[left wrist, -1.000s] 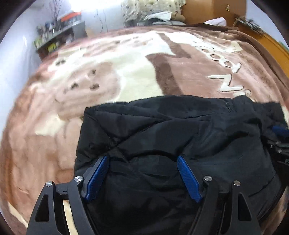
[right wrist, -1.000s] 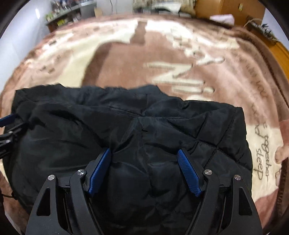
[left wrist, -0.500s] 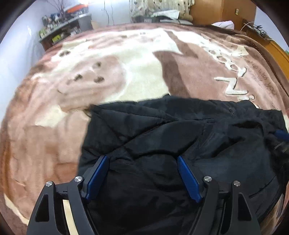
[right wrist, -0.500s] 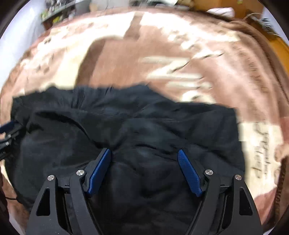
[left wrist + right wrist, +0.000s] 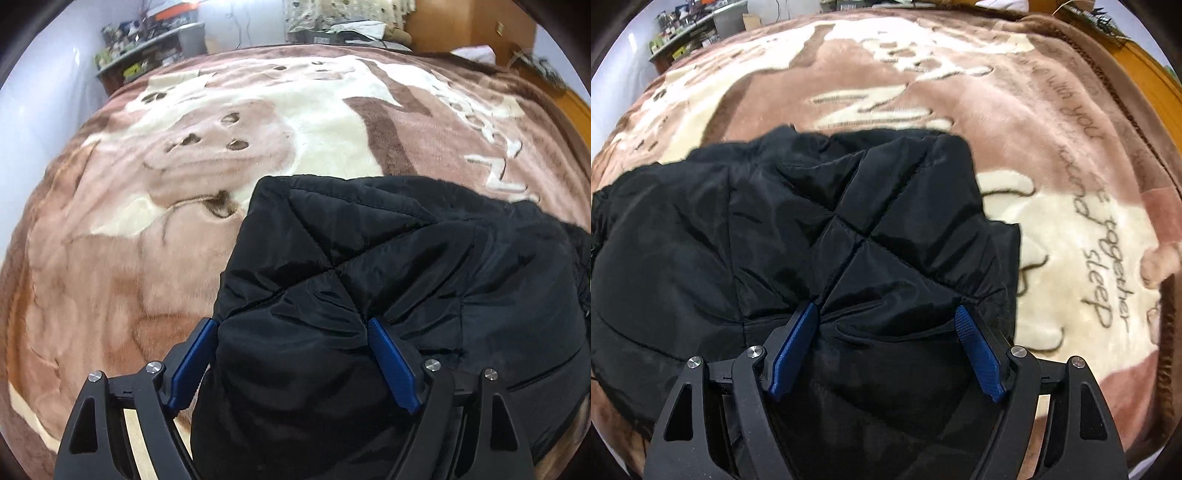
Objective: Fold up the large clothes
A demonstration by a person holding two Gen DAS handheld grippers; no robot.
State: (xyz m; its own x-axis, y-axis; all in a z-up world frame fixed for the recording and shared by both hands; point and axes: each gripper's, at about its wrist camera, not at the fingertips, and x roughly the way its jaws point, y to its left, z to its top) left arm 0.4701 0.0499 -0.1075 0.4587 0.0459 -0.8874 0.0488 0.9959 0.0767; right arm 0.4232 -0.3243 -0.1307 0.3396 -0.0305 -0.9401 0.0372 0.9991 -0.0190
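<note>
Only right-wrist view: blanket [image 5: 1052,155] script "together sleep" at 3 o'clock. Left gripper [image 5: 291,328] jaws opening, right gripper [image 5: 886,317] spread, both straddling black jacket [image 5: 820,229] folds.

The right gripper [image 5: 884,321] points steeply down over a black quilted jacket [image 5: 798,236], jaws standing wide. Its blue pads [image 5: 792,352] flank a bulge of the padded fabric; whether they press on it cannot be told from this angle. The jacket lies bunched on a bed covered by a brown and cream plush blanket [image 5: 1052,155] bearing script lettering, "together" and "sleep" legible at right. A cluttered shelf [image 5: 690,31] stands at upper left. An orange-brown wooden edge [image 5: 1152,88] runs along the blanket's right side.
</note>
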